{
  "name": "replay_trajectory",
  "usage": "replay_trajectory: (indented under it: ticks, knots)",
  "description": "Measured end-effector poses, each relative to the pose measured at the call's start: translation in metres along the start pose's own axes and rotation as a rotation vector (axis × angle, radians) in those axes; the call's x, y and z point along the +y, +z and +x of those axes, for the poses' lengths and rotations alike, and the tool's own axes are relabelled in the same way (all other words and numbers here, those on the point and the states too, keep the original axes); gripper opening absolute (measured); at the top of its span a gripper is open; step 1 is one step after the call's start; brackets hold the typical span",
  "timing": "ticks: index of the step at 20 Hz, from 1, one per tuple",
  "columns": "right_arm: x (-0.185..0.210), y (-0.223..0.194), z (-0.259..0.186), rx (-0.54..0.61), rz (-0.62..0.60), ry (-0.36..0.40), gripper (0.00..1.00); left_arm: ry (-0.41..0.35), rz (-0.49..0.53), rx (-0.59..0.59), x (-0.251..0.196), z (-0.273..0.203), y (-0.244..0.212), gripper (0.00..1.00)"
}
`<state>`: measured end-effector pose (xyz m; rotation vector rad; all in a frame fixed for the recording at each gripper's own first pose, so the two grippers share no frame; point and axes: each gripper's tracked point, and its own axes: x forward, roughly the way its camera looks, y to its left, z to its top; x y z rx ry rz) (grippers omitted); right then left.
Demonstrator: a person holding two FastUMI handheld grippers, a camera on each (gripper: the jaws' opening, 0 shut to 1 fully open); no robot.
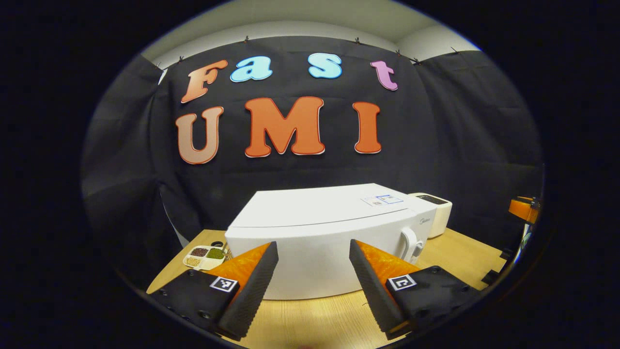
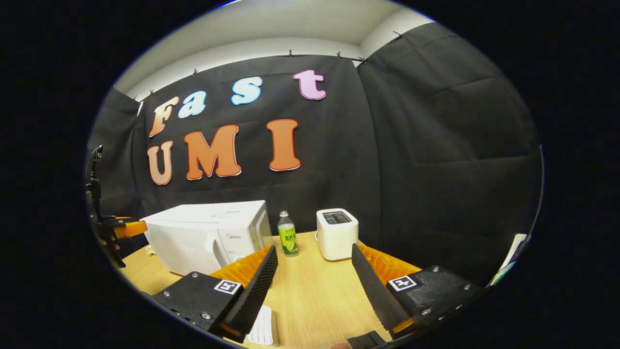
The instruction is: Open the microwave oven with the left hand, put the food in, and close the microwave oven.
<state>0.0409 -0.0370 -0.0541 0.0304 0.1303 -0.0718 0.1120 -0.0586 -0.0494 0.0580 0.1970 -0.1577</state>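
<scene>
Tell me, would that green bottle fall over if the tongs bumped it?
Probably, yes. The green bottle stands tall and narrow on the table, so a nudge near its cap would likely tip it. It looks round, so it might then roll. It seems to be plastic, so probably it wouldn't break.

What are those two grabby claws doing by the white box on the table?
A person holds a gripper in each hand at a wooden table. The left gripper is open and faces the closed white microwave oven, near its white door handle. The right gripper is open too, holding nothing. Behind stand a green-labelled bottle and a white toaster. Nothing has started yet.
</scene>
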Motion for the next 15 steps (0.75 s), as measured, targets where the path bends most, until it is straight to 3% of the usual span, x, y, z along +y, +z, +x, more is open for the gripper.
replay_trajectory:
  ticks: [2, 7, 9, 15]
  knots:
    - [0.02, 0.015, 0.0, -0.014, -0.02, 0.033, 0.95, 0.055, -0.012, -0.025, 0.031, -0.023, 0.019, 0.98]
    - [0.066, 0.054, -0.007, -0.04, -0.056, 0.118, 0.95, 0.229, 0.003, -0.047, 0.118, -0.079, 0.045, 0.99]
    - [0.076, 0.07, -0.009, -0.06, -0.078, 0.128, 0.95, 0.264, -0.009, -0.058, 0.142, -0.1, 0.051, 0.94]
    - [0.106, 0.099, -0.025, -0.1, -0.066, 0.175, 0.94, 0.367, 0.008, -0.128, 0.196, -0.153, 0.075, 0.94]
